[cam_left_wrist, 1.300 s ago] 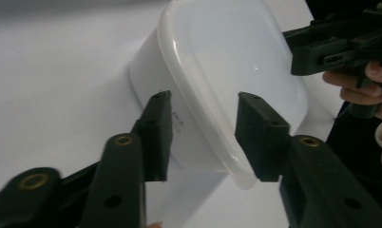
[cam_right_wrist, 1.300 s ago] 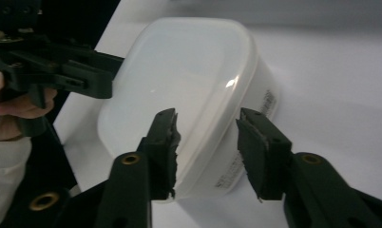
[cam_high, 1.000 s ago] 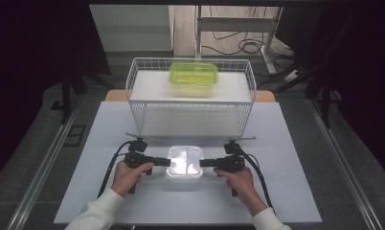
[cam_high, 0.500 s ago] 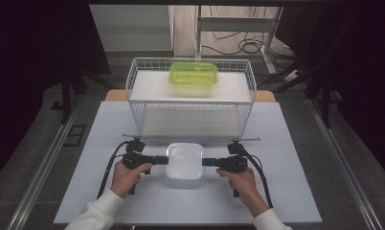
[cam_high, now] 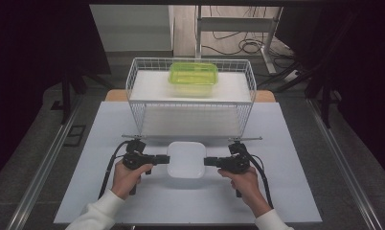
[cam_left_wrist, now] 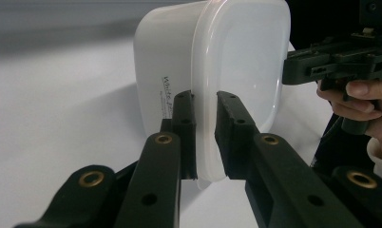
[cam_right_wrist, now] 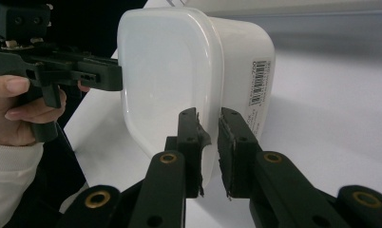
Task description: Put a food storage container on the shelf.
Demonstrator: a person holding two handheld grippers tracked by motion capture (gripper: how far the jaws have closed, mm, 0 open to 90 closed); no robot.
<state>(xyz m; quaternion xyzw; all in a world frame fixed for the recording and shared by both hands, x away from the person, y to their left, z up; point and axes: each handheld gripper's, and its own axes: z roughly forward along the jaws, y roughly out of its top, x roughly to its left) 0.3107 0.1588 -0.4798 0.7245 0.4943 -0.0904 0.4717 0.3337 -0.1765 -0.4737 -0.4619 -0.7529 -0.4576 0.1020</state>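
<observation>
A white plastic container (cam_high: pixel 186 159) with a translucent lid rests between my two grippers on the white table top (cam_high: pixel 109 129). My left gripper (cam_high: pixel 165 159) is shut on the lid rim at the container's left side; in the left gripper view the rim (cam_left_wrist: pixel 205 142) is pinched between the jaws of the left gripper (cam_left_wrist: pixel 205 97). My right gripper (cam_high: pixel 207 162) grips the opposite rim, and the right gripper (cam_right_wrist: pixel 208 114) clamps the lid edge of the container (cam_right_wrist: pixel 165 71). Both pairs of jaws have just closed onto the rim. I cannot tell whether the container is off the table.
A white wire basket (cam_high: pixel 133 81) stands at the back of the table, with a green lidded container (cam_high: pixel 193 74) on its raised shelf. Cables trail from both grippers toward the front edge. Dark floor and metal rails flank the table.
Both pairs of jaws have narrowed onto the container's lid rim. The glare on the lid has gone and the container sits slightly farther back. The hands have barely moved.
</observation>
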